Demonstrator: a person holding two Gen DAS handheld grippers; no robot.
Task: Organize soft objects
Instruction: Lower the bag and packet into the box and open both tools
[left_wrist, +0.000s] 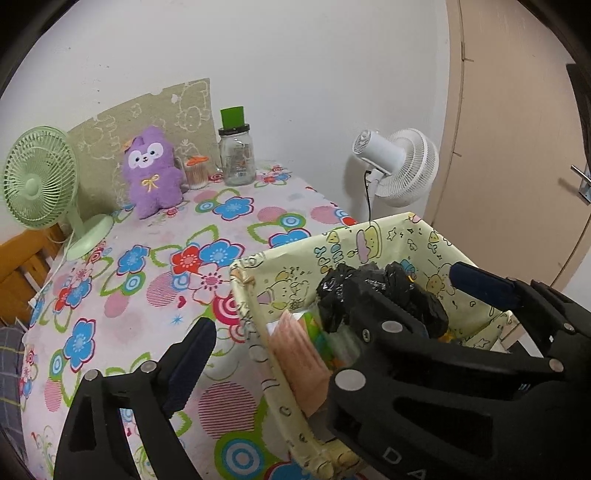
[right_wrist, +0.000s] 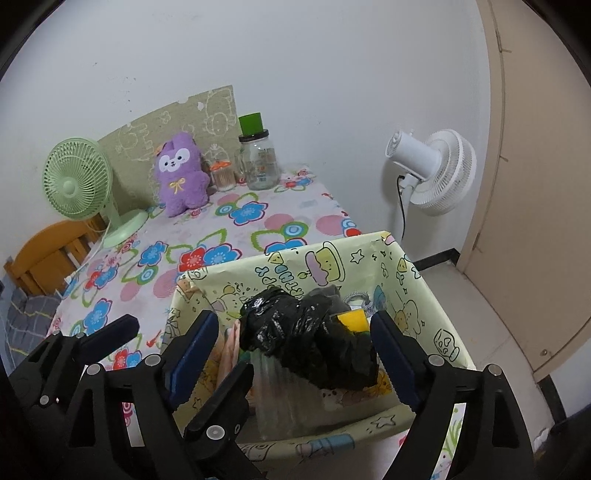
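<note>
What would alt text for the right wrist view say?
An open hand-held gripper hangs over a crumpled black plastic bag in a yellow cartoon-print box on a floral tablecloth. At the far end sit a purple plush toy, green fan and glass jar.

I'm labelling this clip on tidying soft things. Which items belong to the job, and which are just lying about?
Job:
black plastic bag
patterned box
purple plush toy

Lying about:
green fan
white fan
glass jar
</note>
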